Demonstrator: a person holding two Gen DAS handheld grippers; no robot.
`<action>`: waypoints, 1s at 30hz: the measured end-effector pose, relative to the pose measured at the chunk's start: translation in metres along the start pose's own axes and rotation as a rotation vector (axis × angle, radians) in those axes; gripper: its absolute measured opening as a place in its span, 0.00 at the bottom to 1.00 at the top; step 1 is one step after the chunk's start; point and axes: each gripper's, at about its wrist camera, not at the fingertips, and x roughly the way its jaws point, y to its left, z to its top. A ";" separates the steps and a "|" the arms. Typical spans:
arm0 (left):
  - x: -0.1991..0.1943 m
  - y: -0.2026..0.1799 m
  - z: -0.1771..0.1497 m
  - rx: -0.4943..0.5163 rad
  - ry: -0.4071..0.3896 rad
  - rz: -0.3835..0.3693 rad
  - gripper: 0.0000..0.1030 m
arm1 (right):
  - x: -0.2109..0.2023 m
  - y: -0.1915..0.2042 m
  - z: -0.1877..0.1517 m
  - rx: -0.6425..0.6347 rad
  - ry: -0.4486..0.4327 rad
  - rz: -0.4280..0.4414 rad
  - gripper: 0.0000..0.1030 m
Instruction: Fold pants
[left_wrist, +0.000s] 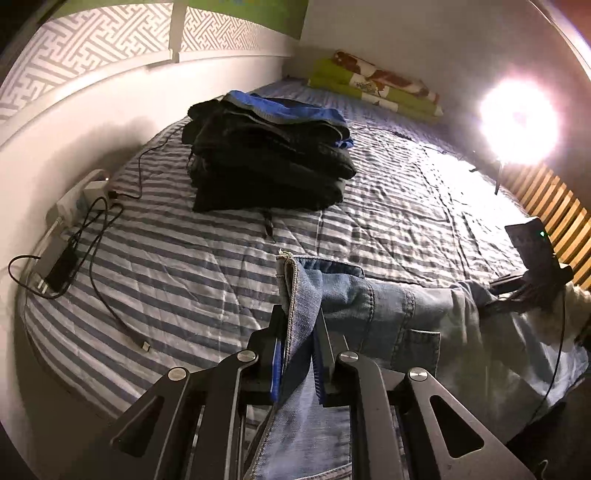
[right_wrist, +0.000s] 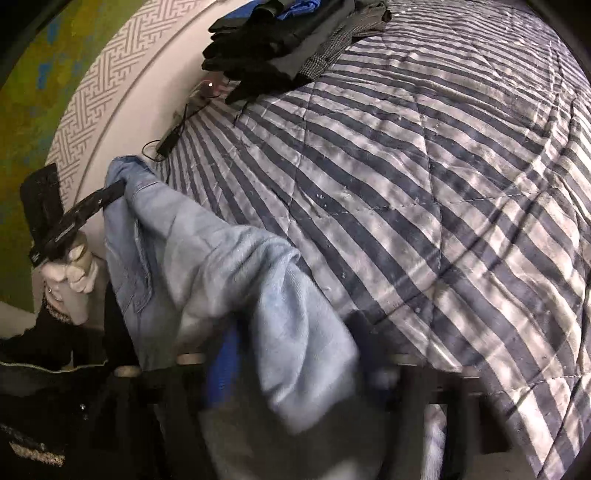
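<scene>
Left wrist view: left gripper (left_wrist: 300, 328) clamped on jeans (left_wrist: 388, 306) at 6 o'clock, right gripper (right_wrist: 295, 387) probably too; folding barely begun.

No readable text, label, brand, number or sign appears in either view.

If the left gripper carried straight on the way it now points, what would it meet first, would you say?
Probably the striped quilt. The left gripper is shut on the jeans and points down at bare bedding; the pile of dark clothes seems farther off, though depth is uncertain.
</scene>
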 end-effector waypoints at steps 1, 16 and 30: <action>0.000 0.002 0.000 -0.006 0.005 -0.002 0.13 | 0.004 0.003 -0.002 -0.003 0.015 -0.017 0.14; 0.000 0.083 0.059 -0.027 -0.021 0.105 0.11 | 0.005 0.073 0.087 -0.078 -0.162 -0.290 0.20; -0.011 0.121 -0.008 -0.127 0.171 0.102 0.60 | 0.012 0.161 -0.043 -0.234 -0.091 -0.359 0.27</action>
